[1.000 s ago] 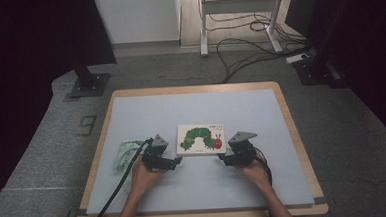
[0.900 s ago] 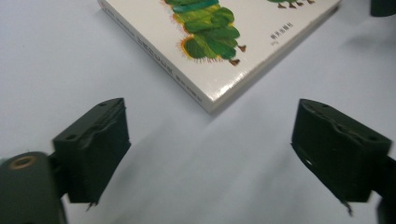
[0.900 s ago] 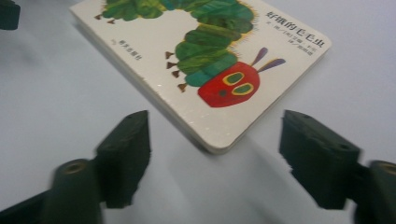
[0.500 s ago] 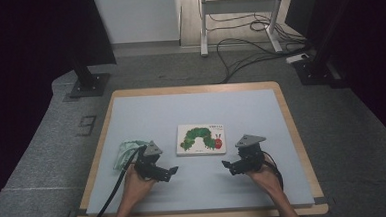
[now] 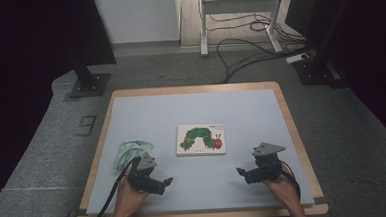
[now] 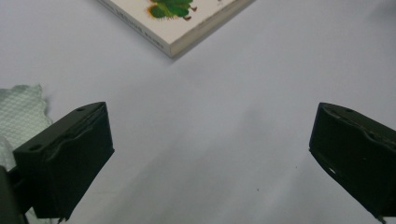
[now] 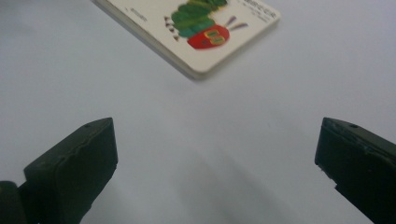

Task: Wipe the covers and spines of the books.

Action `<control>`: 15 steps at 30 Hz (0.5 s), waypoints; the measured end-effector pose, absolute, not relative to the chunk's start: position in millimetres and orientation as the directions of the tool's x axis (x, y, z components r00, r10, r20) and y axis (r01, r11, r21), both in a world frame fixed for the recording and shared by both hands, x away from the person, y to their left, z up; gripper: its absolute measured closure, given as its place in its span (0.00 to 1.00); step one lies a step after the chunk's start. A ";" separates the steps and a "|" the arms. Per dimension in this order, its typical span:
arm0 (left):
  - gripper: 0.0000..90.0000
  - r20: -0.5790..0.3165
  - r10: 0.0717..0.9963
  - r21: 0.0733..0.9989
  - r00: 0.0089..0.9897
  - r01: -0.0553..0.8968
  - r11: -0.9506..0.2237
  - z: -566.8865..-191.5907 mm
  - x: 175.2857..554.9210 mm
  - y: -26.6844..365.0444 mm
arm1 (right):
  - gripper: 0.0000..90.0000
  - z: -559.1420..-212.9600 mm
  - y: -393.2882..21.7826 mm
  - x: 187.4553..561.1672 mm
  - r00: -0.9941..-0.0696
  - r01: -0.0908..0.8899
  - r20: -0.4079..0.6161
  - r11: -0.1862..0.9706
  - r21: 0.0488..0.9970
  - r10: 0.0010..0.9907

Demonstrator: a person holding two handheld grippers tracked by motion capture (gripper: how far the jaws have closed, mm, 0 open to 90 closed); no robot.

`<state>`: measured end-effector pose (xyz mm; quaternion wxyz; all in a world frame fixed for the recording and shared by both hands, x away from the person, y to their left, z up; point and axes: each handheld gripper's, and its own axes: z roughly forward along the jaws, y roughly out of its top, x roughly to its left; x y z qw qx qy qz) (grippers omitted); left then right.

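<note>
Now that both hands have drawn back toward the near edge, the left gripper (image 5: 166, 181) and right gripper (image 5: 240, 172) gape wide and empty (jaws just opened), leaving the book (image 5: 201, 138) flat mid-table (image 5: 261, 110), apparently released.

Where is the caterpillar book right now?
In the high view the caterpillar book lies flat mid-table, beyond both grippers and right of the green cloth.

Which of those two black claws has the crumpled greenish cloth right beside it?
The left claw: the pale green cloth lies just beyond it, while the right claw has bare table around it.
</note>
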<state>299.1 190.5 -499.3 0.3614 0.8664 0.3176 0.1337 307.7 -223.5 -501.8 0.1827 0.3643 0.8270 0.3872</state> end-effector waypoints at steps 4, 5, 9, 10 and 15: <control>0.00 -0.006 0.635 0.691 0.773 0.462 -0.556 -510.3 300.1 187.0 | 0.00 -512.6 -236.0 302.2 -0.648 0.486 -0.013 0.426 0.764 0.762; 0.00 -0.006 0.635 0.691 0.773 0.462 -0.556 -510.3 300.1 187.0 | 0.00 -512.6 -236.0 302.2 -0.648 0.486 -0.013 0.426 0.764 0.762; 0.00 -0.010 0.629 0.663 0.777 0.476 -0.578 -523.5 303.8 182.2 | 0.00 -528.6 -249.0 300.0 -0.615 0.530 -0.004 0.417 0.739 0.789; 0.00 -0.011 0.631 0.658 0.775 0.481 -0.580 -525.8 304.7 181.8 | 0.00 -531.2 -250.7 300.3 -0.610 0.537 -0.003 0.416 0.734 0.793; 0.00 -0.016 0.634 0.655 0.773 0.487 -0.577 -528.2 305.7 181.9 | 0.00 -535.5 -252.7 302.3 -0.607 0.561 0.010 0.419 0.714 0.795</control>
